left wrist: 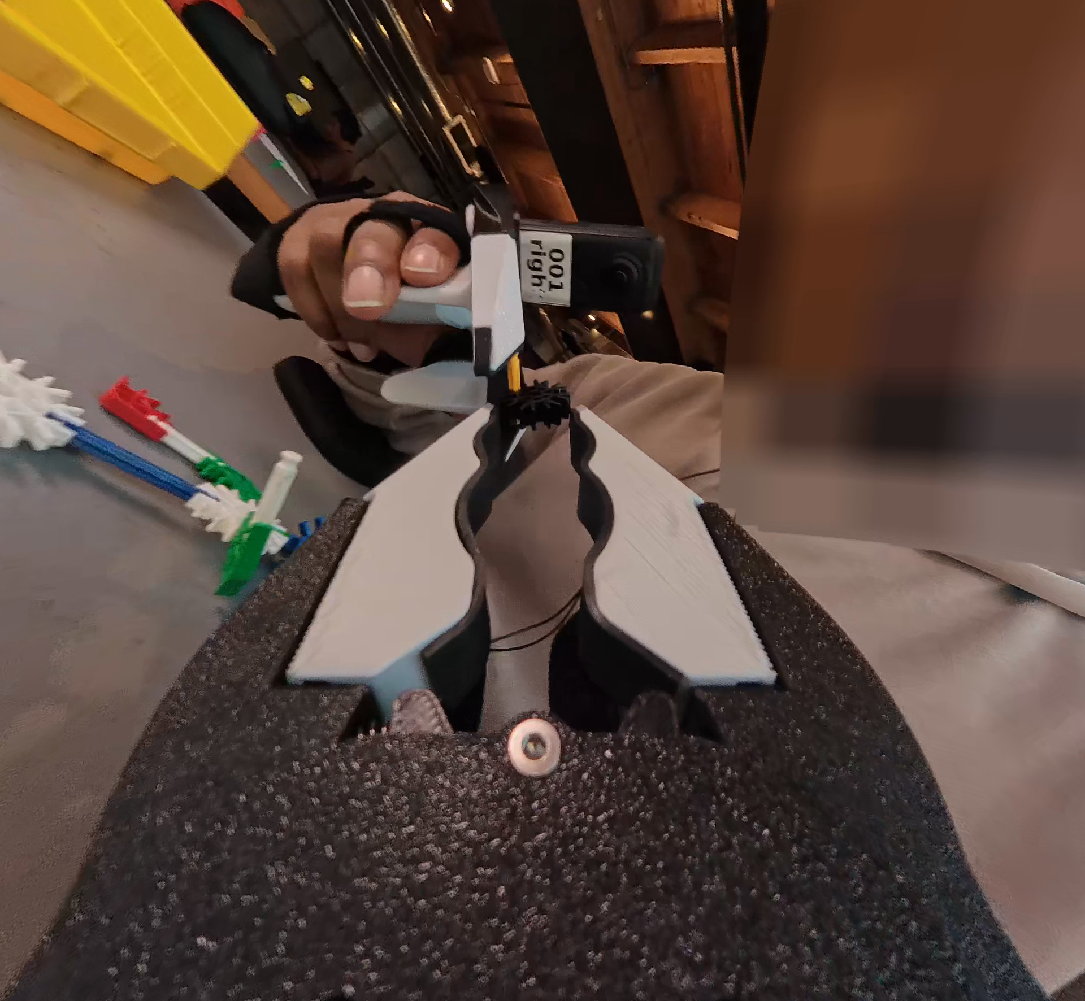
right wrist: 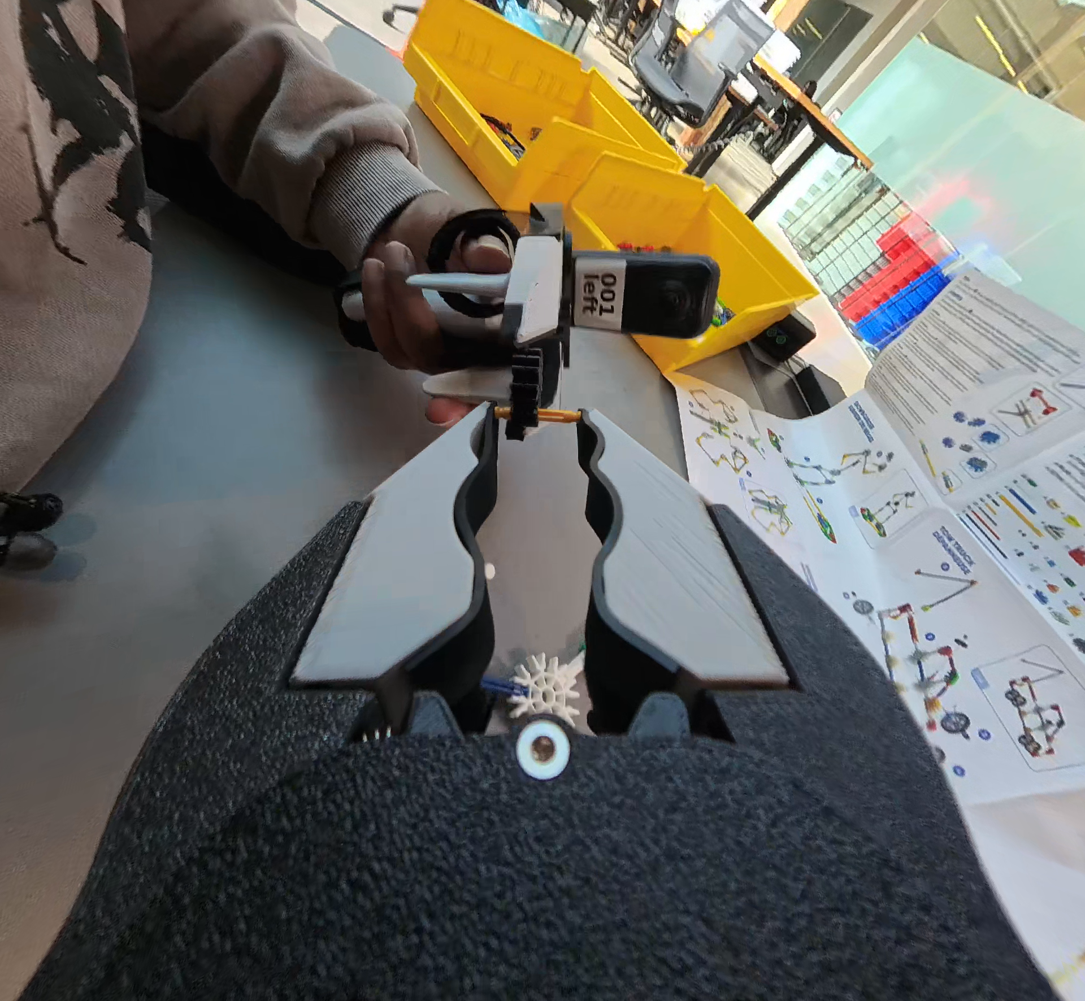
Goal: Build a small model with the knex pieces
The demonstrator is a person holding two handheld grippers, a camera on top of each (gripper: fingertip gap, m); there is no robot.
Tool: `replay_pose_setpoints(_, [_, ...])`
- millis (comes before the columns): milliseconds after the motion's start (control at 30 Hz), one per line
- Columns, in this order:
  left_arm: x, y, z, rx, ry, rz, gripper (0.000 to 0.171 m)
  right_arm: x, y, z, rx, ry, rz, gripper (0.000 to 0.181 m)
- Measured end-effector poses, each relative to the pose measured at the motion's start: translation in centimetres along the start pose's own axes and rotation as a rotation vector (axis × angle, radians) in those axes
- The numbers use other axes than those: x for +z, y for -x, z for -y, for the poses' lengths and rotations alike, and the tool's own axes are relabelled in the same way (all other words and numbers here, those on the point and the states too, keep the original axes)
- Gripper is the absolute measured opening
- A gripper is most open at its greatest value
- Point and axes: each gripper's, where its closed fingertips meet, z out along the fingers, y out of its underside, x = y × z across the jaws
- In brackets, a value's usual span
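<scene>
While I am holding the two hand-held grippers tip to tip above the bench [right wrist: 176, 444], a black snowflake-shaped connector [left wrist: 535, 402] is sitting between the fingertips of my left hand-held gripper [left wrist: 533, 415], which is clamping it by its edges. In the right wrist view that same connector [right wrist: 524, 395] is showing edge-on, threaded on a short yellow rod [right wrist: 558, 415], and my right hand-held gripper [right wrist: 535, 415] is pinching that rod by its two ends, its fingertips closed onto them. In the left wrist view the rod [left wrist: 515, 374] is poking up just behind the connector, under the far right hand-held gripper's body. Lying on the grey bench off to my left is a loose assembly of white, blue, red and green rods and connectors [left wrist: 176, 474]; one of its white snowflake pieces [right wrist: 543, 691] is peeking through between my right fingers. Farther out, yellow bins [right wrist: 616, 169] are standing in a row along the bench edge, and an unfolded instruction sheet [right wrist: 939, 503] with coloured diagrams is spreading out beside them. A beige sleeve [right wrist: 264, 92] is reaching in from my left side.
</scene>
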Motion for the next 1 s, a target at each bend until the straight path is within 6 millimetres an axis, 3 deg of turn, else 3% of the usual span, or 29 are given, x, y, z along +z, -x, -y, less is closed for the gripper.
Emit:
replay_pose_setpoints(167, [-1.7, 3.1, 1.0, 0.115, -0.020, 0.254, 0.034, 0.6, -0.7, -3.8, 0.006, 0.210, -0.039, 0.026])
replay_pose_setpoints(300, [-1.4, 4.5, 0.6, 0.155, 0.008, 0.354, 0.033, 1.3, -0.3, -4.6, -0.036, 0.260, -0.044, 0.026])
replay_pose_setpoints(367, [-1.5, 5.0, 0.4, 0.162, 0.024, 0.384, 0.025, 1.4, -0.4, -4.8, -0.041, 0.274, -0.049, 0.026])
replay_pose_setpoints(700, [-0.4, 1.6, 0.2, 0.031, -0.011, 0.096, 0.023, 0.6, 0.0, -0.5, -0.030, 0.003, -0.038, 0.026])
replay_pose_setpoints(1000, [-0.4, 1.2, 0.1, -0.022, -0.027, 0.034, 0.023, 0.7, 0.0, -0.1, -0.006, -0.022, -0.037, 0.026])
